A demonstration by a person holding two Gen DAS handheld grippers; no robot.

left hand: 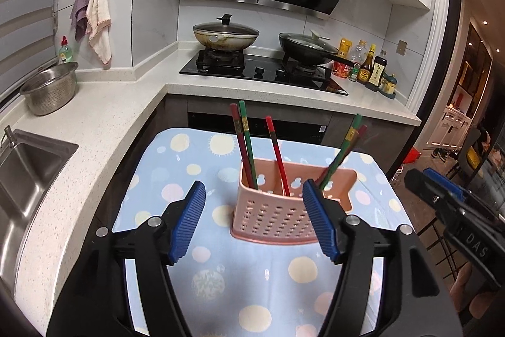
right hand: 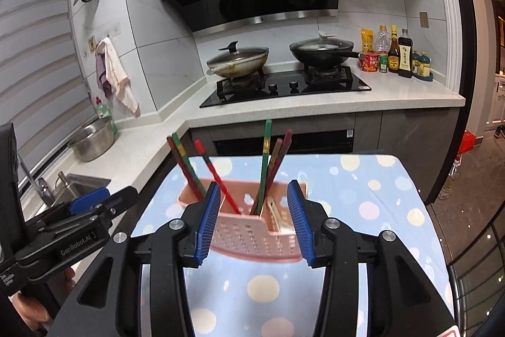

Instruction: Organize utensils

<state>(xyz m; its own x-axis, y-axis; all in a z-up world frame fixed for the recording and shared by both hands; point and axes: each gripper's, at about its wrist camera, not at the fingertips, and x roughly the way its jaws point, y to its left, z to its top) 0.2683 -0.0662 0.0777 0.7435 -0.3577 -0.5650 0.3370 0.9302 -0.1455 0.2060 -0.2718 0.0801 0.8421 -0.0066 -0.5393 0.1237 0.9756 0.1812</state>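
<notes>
Chopsticks stand in a pink perforated plastic utensil holder (left hand: 277,210) on a small table covered by a pale blue cloth printed with pastel dots and suns (left hand: 176,166). The holder sits just ahead of both tools, its curved front wall facing them.

The left gripper (left hand: 254,221), black with ribbed blue pads, has its jaws apart and nothing pressed between them. The holder lies ahead of its fingertips, toward the right pad; whether that pad touches the rim I cannot tell. Ahead and leaning left in the holder's left compartment are a red and a green chopstick (left hand: 244,144) side by side, with a single red chopstick (left hand: 276,153) to their right. In the right compartment a green and dark red pair (left hand: 344,147) leans to the right, beyond the right pad.

The right gripper (right hand: 252,221) is likewise spread, empty, with the holder's front wall (right hand: 252,237) seen in the gap between its pads and beyond them. Straight ahead of it a tall green chopstick (right hand: 265,160) and brownish-red ones (right hand: 281,157) stand in the compartment; a cream-coloured plastic piece (right hand: 274,210) lies inside near its right pad.

Each tool shows at the edge of the other's view: the right one (left hand: 442,195) off to the right, the left one (right hand: 91,204) off to the left.

Beyond the table runs a white speckled countertop (left hand: 110,116) with a black gas hob (left hand: 262,75) carrying two lidded pans.
</notes>
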